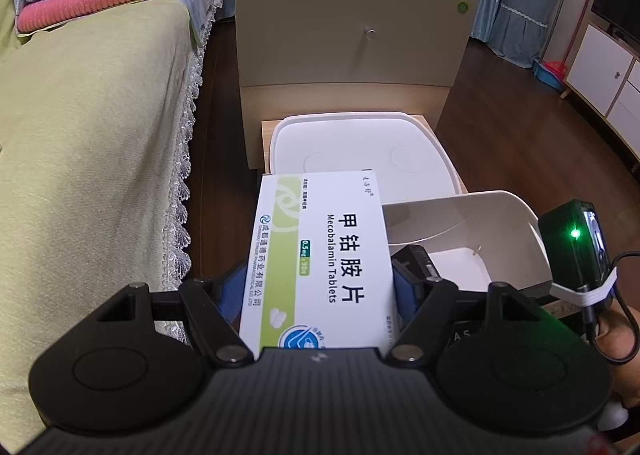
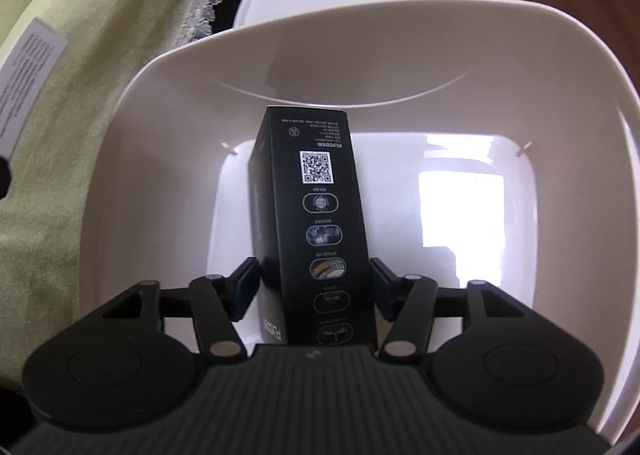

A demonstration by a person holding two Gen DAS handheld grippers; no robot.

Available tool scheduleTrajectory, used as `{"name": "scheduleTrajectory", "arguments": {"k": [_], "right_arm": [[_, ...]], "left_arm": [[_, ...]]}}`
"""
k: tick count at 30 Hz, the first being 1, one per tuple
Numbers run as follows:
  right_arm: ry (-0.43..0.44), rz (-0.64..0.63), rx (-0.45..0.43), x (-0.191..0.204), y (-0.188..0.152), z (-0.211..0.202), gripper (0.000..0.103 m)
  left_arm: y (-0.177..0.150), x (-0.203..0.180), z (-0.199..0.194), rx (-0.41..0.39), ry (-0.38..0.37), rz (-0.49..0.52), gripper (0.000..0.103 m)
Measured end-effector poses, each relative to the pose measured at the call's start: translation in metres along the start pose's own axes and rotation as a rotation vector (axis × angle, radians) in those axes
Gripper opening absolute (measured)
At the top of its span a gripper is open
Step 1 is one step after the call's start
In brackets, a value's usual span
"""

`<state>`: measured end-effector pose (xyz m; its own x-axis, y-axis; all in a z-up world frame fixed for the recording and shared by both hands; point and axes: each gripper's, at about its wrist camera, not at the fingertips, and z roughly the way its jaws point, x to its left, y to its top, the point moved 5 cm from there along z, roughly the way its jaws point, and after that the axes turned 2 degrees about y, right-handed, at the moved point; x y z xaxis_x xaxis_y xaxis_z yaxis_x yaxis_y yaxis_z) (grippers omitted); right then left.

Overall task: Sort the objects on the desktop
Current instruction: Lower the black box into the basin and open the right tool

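My left gripper (image 1: 318, 287) is shut on a white and green medicine box (image 1: 320, 255) labelled Mecobalamin Tablets, held in the air left of a white bin (image 1: 504, 215). My right gripper (image 2: 314, 287) holds a tall black box (image 2: 316, 223) with a QR code inside the white bin (image 2: 160, 175); its blue pads (image 2: 244, 287) sit close at the box's sides with a thin gap showing. The black box's end also shows in the left wrist view (image 1: 416, 259). The medicine box's edge shows in the right wrist view (image 2: 28, 71).
A white lid (image 1: 360, 151) lies on a low wooden stand (image 1: 348, 35) beyond the bin. A sofa with a green cover (image 1: 88, 155) runs along the left. Dark wood floor lies to the right, with a white cabinet (image 1: 608, 83) far right.
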<state>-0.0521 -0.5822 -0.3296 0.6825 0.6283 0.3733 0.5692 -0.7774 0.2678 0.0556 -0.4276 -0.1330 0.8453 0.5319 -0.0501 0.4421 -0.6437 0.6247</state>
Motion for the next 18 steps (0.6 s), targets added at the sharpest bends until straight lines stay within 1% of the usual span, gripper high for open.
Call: {"name": "scheduleTrajectory", "arguments": {"k": [2, 15, 18], "right_arm": [[-0.011, 0.017, -0.002, -0.004, -0.001, 0.001, 0.065], [-0.024, 0.022, -0.006, -0.006, 0.004, 0.01, 0.065], [-0.026, 0.039, -0.006, -0.001, 0.001, 0.015, 0.065]], "left_arm": [[0.0, 0.0, 0.0, 0.0, 0.0, -0.001, 0.071], [-0.001, 0.0, -0.001, -0.001, 0.003, -0.001, 0.071], [-0.001, 0.0, -0.002, -0.001, 0.003, -0.001, 0.071]]}}
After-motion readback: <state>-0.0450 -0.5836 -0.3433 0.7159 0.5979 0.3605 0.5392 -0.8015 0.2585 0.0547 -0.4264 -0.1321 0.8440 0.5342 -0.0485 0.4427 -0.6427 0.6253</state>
